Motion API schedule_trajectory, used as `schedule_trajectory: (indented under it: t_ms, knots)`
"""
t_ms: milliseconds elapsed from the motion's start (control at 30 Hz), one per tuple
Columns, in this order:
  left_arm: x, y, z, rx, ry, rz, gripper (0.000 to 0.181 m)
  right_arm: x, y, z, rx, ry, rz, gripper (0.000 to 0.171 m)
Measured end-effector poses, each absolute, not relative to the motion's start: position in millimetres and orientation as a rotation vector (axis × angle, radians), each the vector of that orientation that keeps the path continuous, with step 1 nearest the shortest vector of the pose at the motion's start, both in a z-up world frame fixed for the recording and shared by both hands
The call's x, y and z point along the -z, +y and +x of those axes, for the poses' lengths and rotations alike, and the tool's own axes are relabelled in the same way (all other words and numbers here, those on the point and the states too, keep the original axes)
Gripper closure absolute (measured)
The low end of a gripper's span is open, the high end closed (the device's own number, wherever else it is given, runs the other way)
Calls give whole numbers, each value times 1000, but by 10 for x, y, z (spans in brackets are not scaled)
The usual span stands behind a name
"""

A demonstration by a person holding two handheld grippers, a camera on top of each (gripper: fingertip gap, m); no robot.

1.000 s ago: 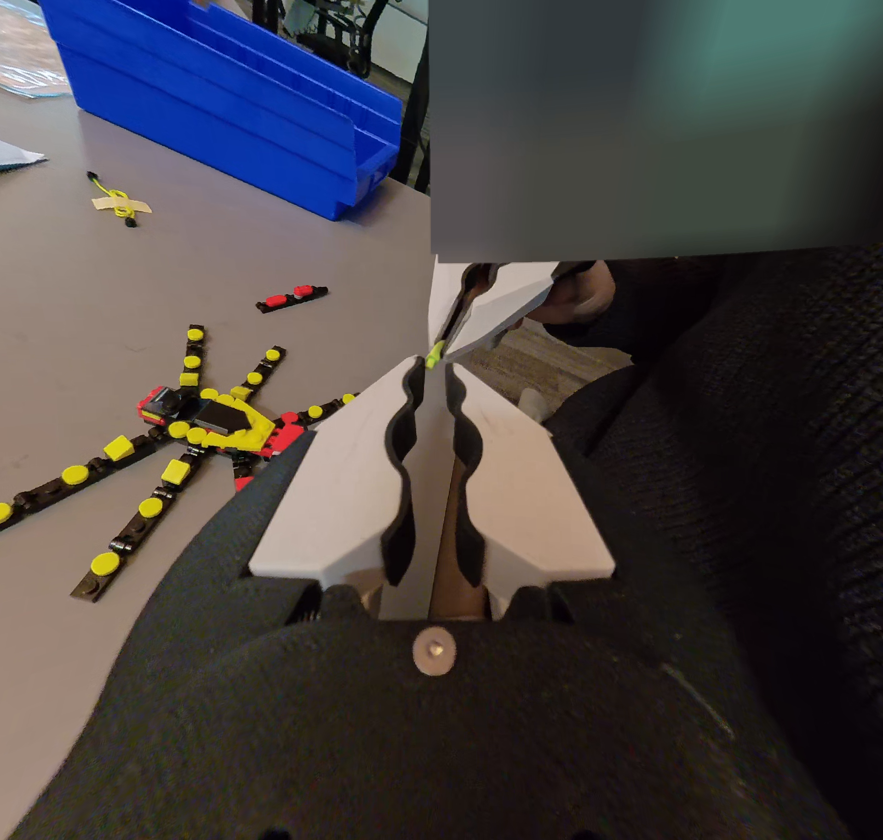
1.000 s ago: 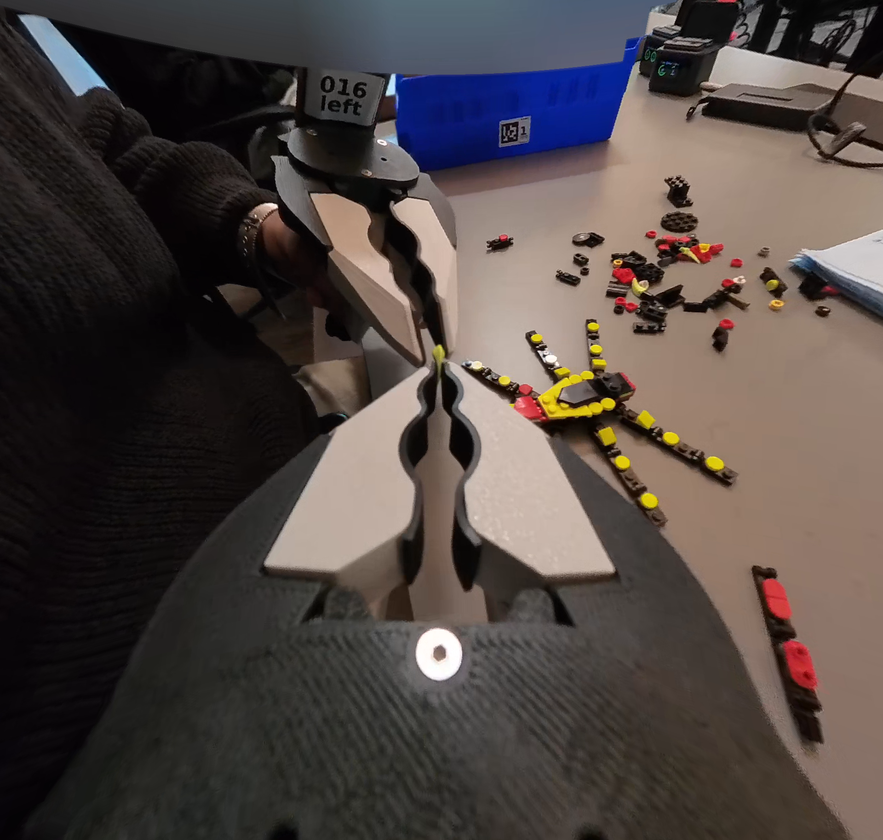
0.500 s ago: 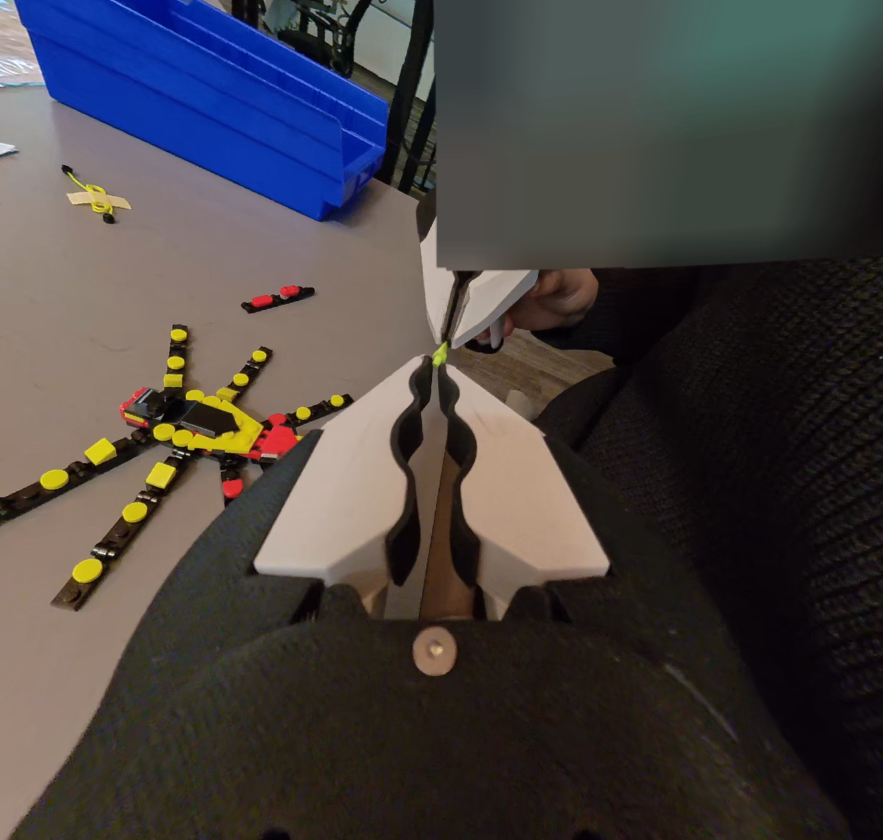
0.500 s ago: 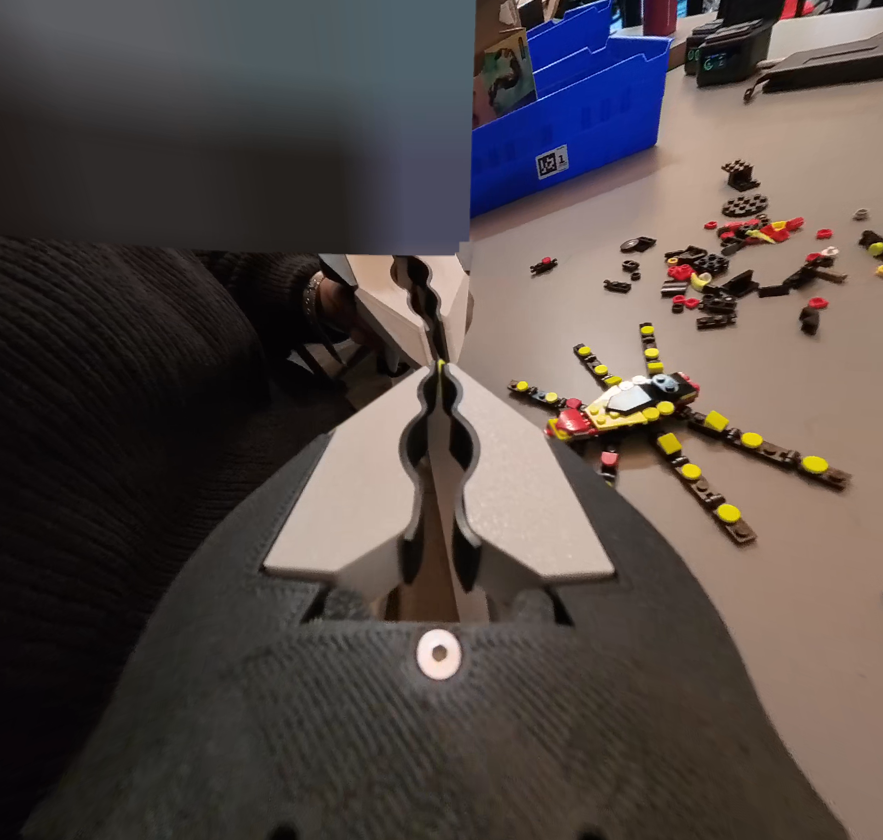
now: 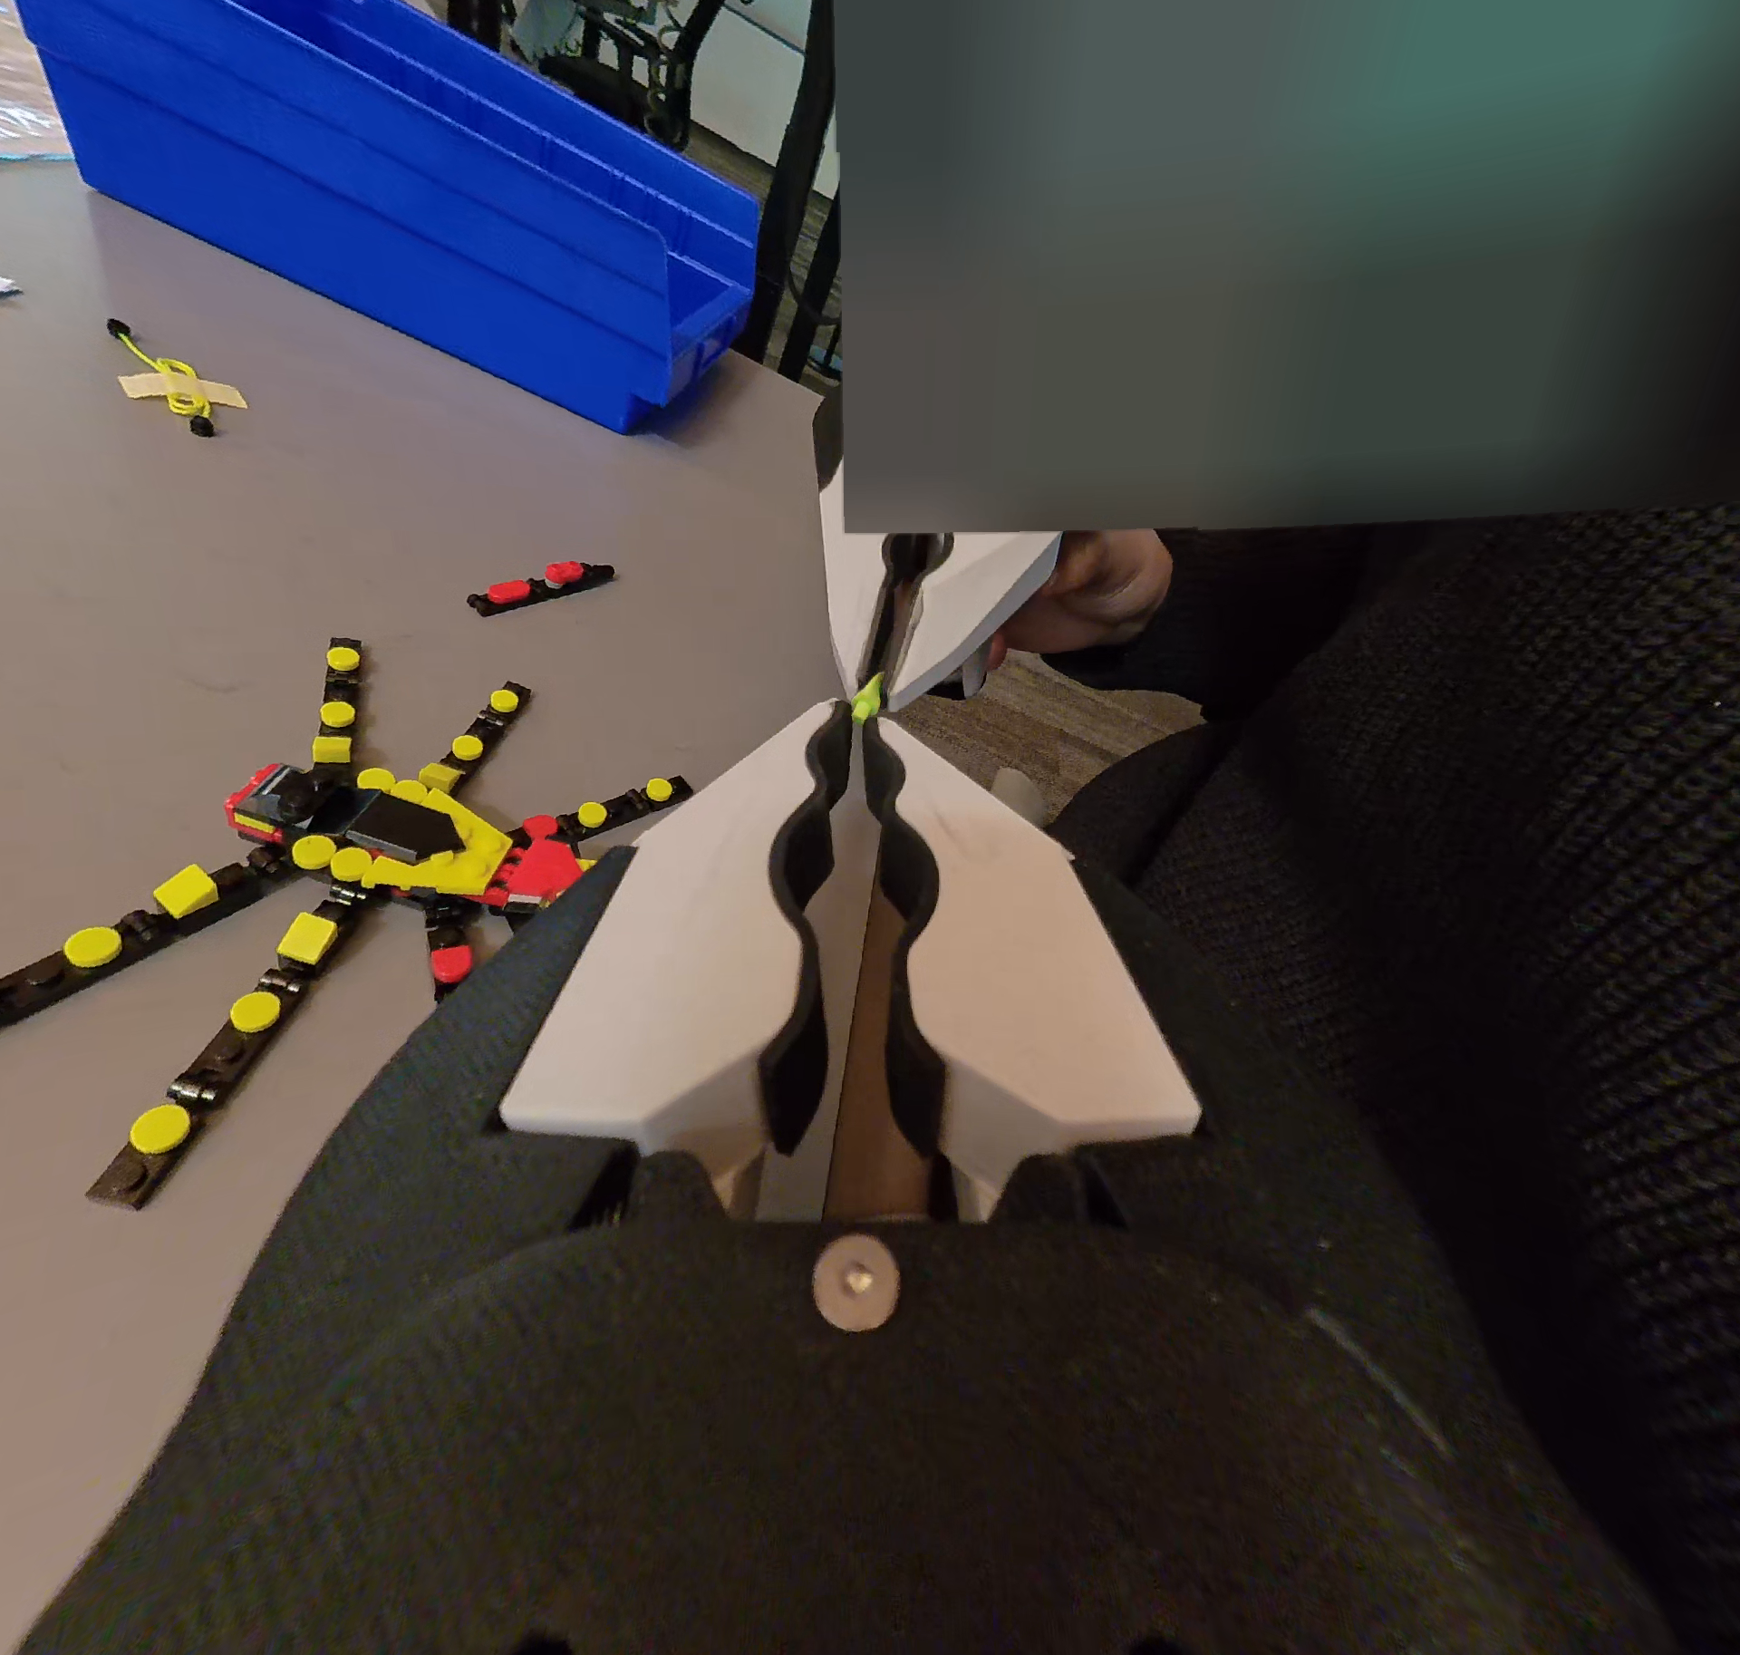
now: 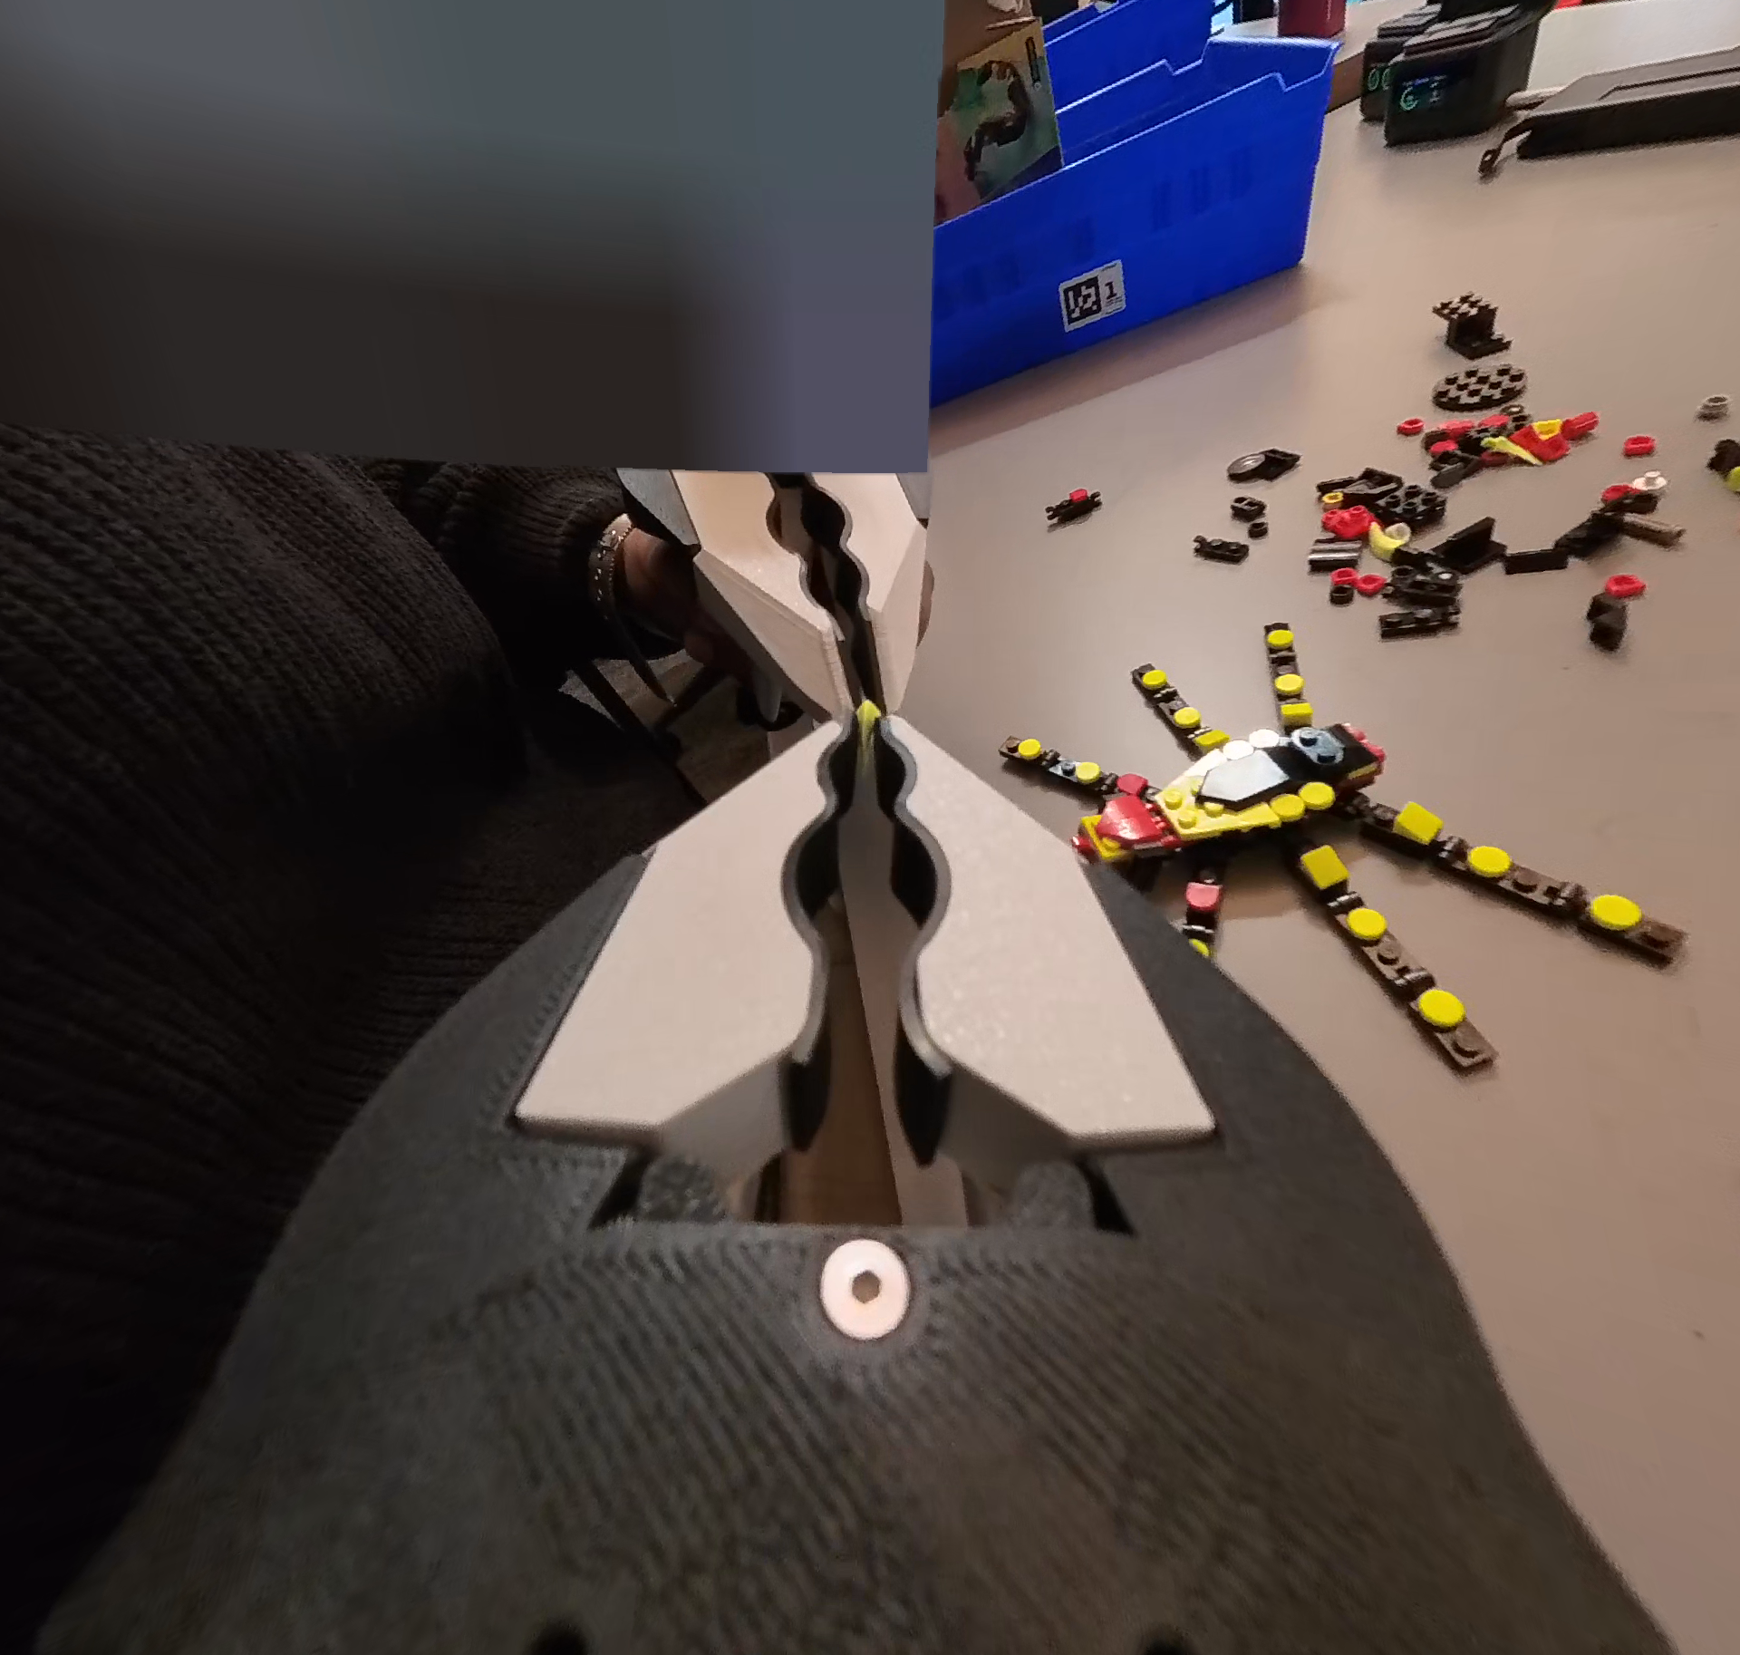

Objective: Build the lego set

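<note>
A small lime-yellow lego piece (image 5: 867, 696) hangs in the air between two gripper tips, just off the table's near edge. My left gripper (image 5: 852, 717) is shut, with its tips pinching the piece's near end. My right gripper (image 6: 866, 730) is shut on the same piece (image 6: 864, 723), which runs down between its pads. Each gripper shows tip to tip in the other's view: the right one in the left wrist view (image 5: 880, 668), the left one in the right wrist view (image 6: 861, 689). The black, yellow and red spider model (image 5: 405, 842) lies flat on the grey table (image 6: 1243, 786).
A black strip with red pieces (image 5: 541, 581) lies beyond the spider. A pile of loose black, red and yellow parts (image 6: 1469, 517) lies farther back. A blue bin (image 5: 377, 169) stands behind. A taped yellow cord (image 5: 174, 386) lies at left. A person's dark sleeves flank the grippers. Less than 4 cm separates the two grippers' tips.
The left gripper's jaws have narrowed onto the piece. Both grippers have stayed tip to tip while turning a little, so the table has shifted in both views.
</note>
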State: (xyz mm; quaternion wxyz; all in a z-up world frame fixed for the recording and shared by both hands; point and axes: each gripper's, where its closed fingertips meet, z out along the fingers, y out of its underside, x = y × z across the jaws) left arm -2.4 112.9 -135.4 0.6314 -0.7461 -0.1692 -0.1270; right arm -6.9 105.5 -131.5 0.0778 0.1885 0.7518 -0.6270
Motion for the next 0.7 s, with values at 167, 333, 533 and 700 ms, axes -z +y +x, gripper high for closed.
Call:
schedule_trajectory:
  t_ms: [167,333,533,700]
  knots:
    - [1345,1134,-14,293,-383,-1704,181,1300,1060,-58,1868,2268,562,171]
    - [1384,1149,-31,246,-384,-1725,165,1207,1224,-157,1889,2218,683,171]
    - [1508,1301,-172,120,-403,-1838,143,1127,2179,-426,1991,2339,1074,171]
    - [1465,1843,-441,53,-162,-2019,160,1035,2733,-448,2153,2055,1308,171]
